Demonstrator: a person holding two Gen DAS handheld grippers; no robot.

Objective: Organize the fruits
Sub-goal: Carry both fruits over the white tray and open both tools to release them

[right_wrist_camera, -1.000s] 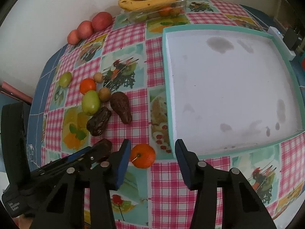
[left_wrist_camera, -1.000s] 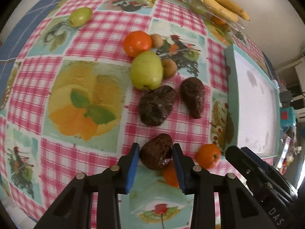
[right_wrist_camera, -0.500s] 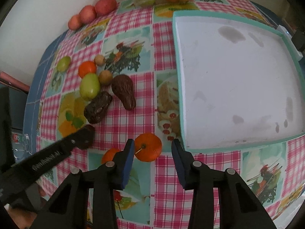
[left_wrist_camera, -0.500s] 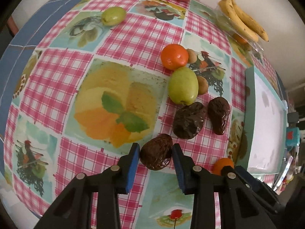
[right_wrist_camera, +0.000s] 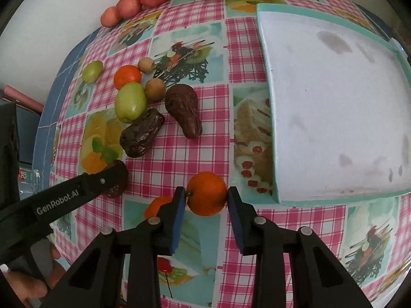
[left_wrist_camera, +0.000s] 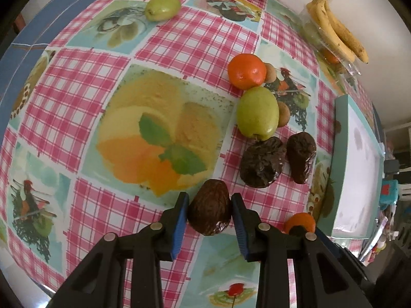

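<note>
left claw [left_wrist_camera: 209, 211]: grips 1 of 3 avocados [left_wrist_camera: 209, 211] | right claw [right_wrist_camera: 206, 197]: closing on 1 of 3 oranges [right_wrist_camera: 206, 193]

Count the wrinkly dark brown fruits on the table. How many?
3. One sits clamped in the left tongs as a dark fruit; two more lie side by side below the green fruit. Others might be hidden.

Both grippers are matte black plastic with triangular cut-outs, silver screw heads and blue ribbed pads [right_wrist_camera: 178, 218], and the left gripper [right_wrist_camera: 113, 177] carries white "GenRobot.AI" lettering along its side.
</note>
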